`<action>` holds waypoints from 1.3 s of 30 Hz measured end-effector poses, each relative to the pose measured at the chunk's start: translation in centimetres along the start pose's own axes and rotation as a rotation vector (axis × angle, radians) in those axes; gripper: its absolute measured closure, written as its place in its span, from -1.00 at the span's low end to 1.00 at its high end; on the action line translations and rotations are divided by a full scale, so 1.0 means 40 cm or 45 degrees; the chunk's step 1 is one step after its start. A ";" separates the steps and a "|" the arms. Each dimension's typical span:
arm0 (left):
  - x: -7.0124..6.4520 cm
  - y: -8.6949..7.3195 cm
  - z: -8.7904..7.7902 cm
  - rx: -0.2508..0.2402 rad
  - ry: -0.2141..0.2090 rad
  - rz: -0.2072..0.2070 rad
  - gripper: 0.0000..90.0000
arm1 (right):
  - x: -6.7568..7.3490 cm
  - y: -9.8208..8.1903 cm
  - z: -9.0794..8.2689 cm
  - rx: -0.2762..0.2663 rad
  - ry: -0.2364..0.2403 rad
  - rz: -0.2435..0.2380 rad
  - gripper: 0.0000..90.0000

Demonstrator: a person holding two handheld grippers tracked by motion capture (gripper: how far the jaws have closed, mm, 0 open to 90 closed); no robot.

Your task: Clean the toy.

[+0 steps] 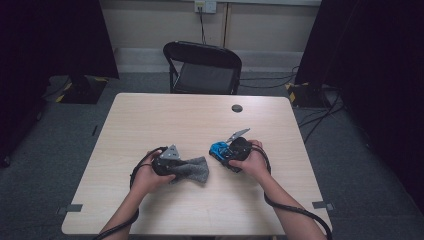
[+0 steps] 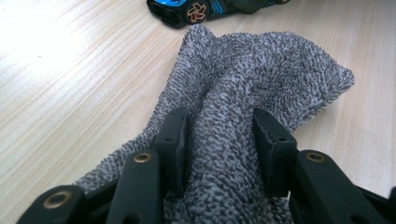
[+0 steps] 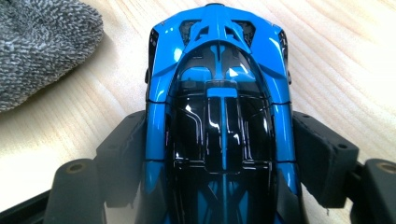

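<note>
A grey knitted cloth [image 1: 196, 170] lies bunched on the wooden table [image 1: 150, 120], just left of centre near the front. My left gripper [image 1: 181, 167] is shut on one end of it. In the left gripper view the two black pads [image 2: 173, 140] squeeze a fold of the cloth [image 2: 261, 70], and its free end fans out ahead. A blue and black toy car [image 1: 218, 148] sits on the table to the right of the cloth. My right gripper [image 1: 224, 152] holds it from behind. In the right gripper view the jaws press on both sides of the car [image 3: 219, 70].
A small dark round disc [image 1: 237, 108] lies on the table's far right part. A black folding chair [image 1: 202, 67] stands behind the table. The car's wheel [image 2: 196, 10] is just beyond the cloth's tip. The cloth's edge [image 3: 42, 42] lies near the car's nose.
</note>
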State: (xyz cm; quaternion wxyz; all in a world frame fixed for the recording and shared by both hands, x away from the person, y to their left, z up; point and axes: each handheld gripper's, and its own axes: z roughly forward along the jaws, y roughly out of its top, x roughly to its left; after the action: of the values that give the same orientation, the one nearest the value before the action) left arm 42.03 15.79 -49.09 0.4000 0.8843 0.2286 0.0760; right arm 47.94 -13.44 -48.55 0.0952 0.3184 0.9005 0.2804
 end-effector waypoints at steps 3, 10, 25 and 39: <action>0.001 0.000 0.000 0.000 0.000 0.001 0.32 | 0.001 -0.003 -0.001 -0.012 -0.005 0.007 -0.42; 0.001 0.001 -0.002 0.004 -0.003 -0.007 0.34 | 0.003 -0.006 -0.002 -0.030 -0.026 0.045 -0.41; -0.001 0.005 -0.001 -0.003 -0.006 0.017 0.17 | 0.004 -0.004 -0.018 -0.035 -0.001 0.060 -0.36; -0.013 0.011 0.010 0.042 0.000 0.113 0.54 | 0.005 0.005 -0.040 -0.025 0.016 0.051 -0.36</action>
State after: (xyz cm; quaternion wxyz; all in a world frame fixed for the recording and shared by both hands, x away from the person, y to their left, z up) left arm 41.85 15.02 -49.02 0.3816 0.9001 0.1902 0.0901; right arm 47.33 -13.91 -47.12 0.0869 0.3336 0.8918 0.2931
